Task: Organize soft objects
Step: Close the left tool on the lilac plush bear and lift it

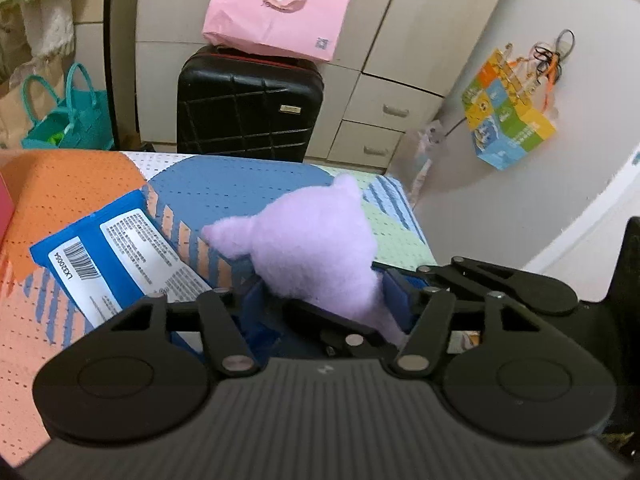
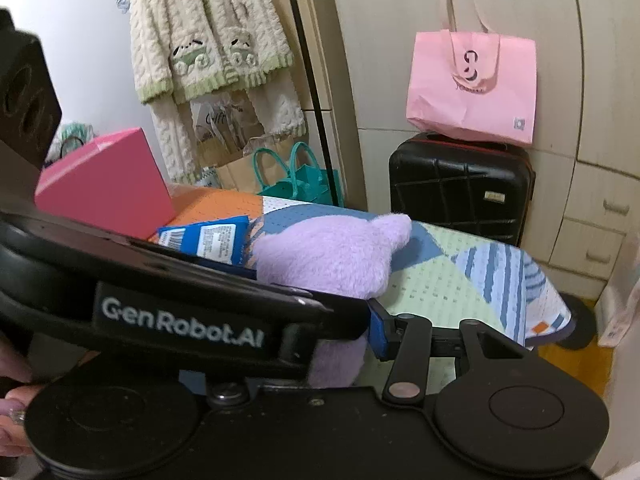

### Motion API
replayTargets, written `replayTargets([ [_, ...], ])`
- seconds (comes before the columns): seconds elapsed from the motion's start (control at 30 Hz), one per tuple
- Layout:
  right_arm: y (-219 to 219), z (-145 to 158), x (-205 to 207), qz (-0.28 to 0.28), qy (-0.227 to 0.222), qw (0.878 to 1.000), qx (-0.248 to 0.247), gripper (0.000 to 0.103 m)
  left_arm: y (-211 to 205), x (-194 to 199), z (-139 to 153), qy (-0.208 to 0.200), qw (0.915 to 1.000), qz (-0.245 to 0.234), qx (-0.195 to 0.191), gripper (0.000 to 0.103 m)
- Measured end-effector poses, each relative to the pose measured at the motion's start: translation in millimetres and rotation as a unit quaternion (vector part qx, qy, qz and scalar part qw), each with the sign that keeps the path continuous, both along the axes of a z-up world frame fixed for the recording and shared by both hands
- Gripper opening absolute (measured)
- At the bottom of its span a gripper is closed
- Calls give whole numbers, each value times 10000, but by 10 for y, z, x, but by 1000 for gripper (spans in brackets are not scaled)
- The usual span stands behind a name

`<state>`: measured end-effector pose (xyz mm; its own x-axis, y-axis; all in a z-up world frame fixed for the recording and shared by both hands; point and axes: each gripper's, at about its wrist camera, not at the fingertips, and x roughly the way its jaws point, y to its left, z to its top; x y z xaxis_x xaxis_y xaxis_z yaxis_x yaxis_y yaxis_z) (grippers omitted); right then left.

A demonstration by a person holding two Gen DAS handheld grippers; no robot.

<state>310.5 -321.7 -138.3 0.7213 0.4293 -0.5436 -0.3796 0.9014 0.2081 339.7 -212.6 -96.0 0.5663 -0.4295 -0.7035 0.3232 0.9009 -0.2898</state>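
The fingers of both grippers press on the purple plush toy [image 1: 316, 248]: the left gripper [image 1: 326, 298] and right gripper [image 2: 340, 344] each clamp its lower part. It is held over the patchwork bedspread [image 1: 80, 184], beside a blue packet [image 1: 116, 252].

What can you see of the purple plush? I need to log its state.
The plush is pale lilac, fuzzy fleece, with two pointed ears aimed away from the cameras; no face shows. Its lower part sits pinched between the left tool's blue pads, above the patterned mat. A blue packet lies beside it.
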Motion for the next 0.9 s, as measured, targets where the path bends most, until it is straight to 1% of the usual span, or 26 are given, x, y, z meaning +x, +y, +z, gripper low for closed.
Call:
replayTargets([
  [0.07, -2, 7, -31, -39, 11, 10000, 51, 54, -26, -80, 38, -121, 9998, -45, 143, 58],
  [0.17, -15, 22, -102, -74, 60, 9998, 191, 54, -15, -168, 85, -138, 9998, -69, 143, 59],
  [0.6, 72, 264, -668, -311, 48, 9992, 239, 54, 149, -700, 348, -116, 9992, -379, -92, 59],
  [0.9, 243, 422, -1128, -367, 77, 9992, 167, 54, 409, -1160, 488, -188, 9980, -533, -294, 57],
])
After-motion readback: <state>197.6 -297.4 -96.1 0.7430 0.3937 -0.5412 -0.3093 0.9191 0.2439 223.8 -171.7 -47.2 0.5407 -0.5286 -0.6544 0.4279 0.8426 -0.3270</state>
